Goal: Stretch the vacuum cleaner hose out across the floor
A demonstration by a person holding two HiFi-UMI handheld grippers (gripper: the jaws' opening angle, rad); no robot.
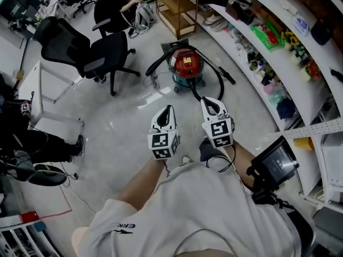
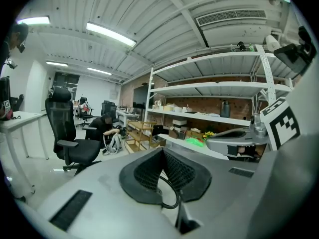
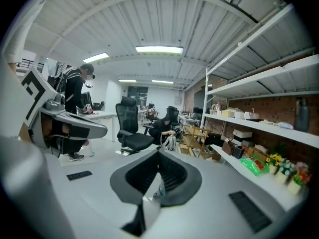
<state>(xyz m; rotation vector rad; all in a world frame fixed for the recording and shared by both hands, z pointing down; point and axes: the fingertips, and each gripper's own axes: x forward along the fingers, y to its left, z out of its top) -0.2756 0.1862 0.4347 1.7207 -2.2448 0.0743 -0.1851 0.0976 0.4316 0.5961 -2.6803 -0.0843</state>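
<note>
1. The vacuum cleaner [image 1: 186, 66], red on top with a teal drum, stands on the floor; its black hose [image 1: 155, 62] lies curled close around it.
2. On the person's side of the vacuum cleaner, the left gripper [image 1: 170, 108] and right gripper [image 1: 207, 101] point toward it, with their jaws pressed together and nothing between them.
3. To the right of the vacuum cleaner, a white shelf [image 1: 300, 84] holds a green packet [image 1: 266, 36] and other small items.

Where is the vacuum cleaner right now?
Head view, upper centre: the vacuum cleaner stands on the floor between the black office chair and the curved shelves.
</note>
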